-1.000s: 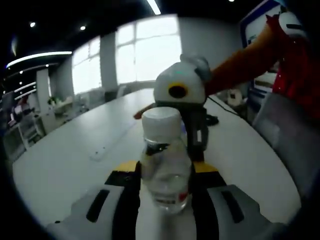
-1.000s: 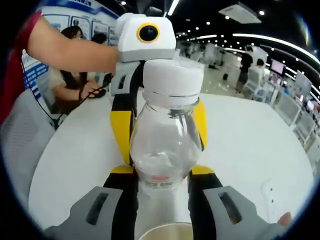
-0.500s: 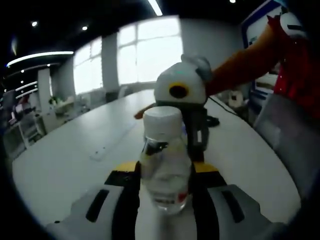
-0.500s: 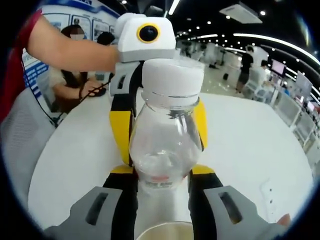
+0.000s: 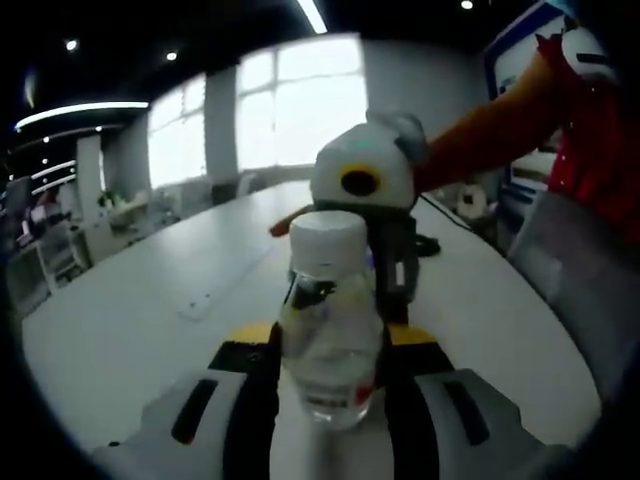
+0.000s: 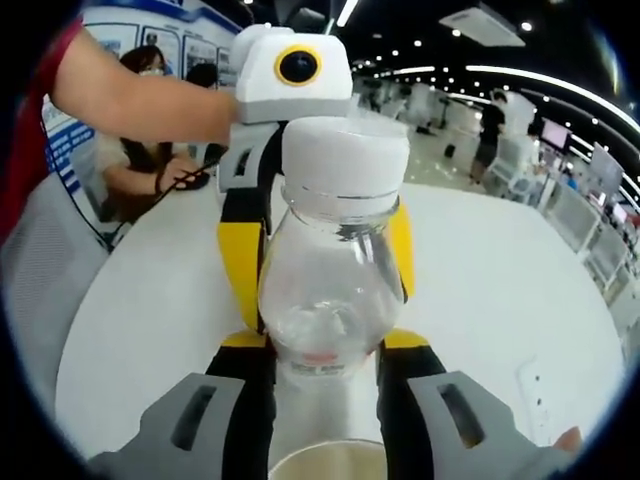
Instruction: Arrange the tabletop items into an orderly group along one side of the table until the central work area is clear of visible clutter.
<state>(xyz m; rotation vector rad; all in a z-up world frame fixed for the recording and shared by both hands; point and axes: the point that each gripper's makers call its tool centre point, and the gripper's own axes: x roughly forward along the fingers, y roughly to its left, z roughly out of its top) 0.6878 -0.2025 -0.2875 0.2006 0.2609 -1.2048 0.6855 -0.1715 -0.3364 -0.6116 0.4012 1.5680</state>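
- Bottle (image 5: 330, 330): clear plastic with a white cap (image 5: 327, 240), upright between the two jaws of the left gripper (image 5: 330, 420) in the left gripper view; a red band shows near its lower part.
- Left gripper jaws: they stand close on either side of the bottle, and their dark inner faces appear to press its lower body, so they look closed on it.
- Right gripper (image 5: 365, 185): seen in the left gripper view just past the bottle, directly ahead of the jaws, white-headed with a grey body, held by a person's arm (image 5: 480, 130) coming in from the right.
- Same bottle (image 6: 330, 290) in the right gripper view: it stands between the jaws of the right gripper (image 6: 325, 400), filling the gap, cap (image 6: 343, 160) up.
- Right gripper jaws: black and yellow inner faces sit against the bottle's lower sides; they seem to hold it too.
- Left gripper (image 6: 290, 90) shows beyond the bottle in that view, its yellow jaws flanking the bottle.
- Cup (image 6: 325, 462): a pale rim at the near end of the right jaws, under the bottle.
- Table (image 6: 480, 290): white, beneath everything.
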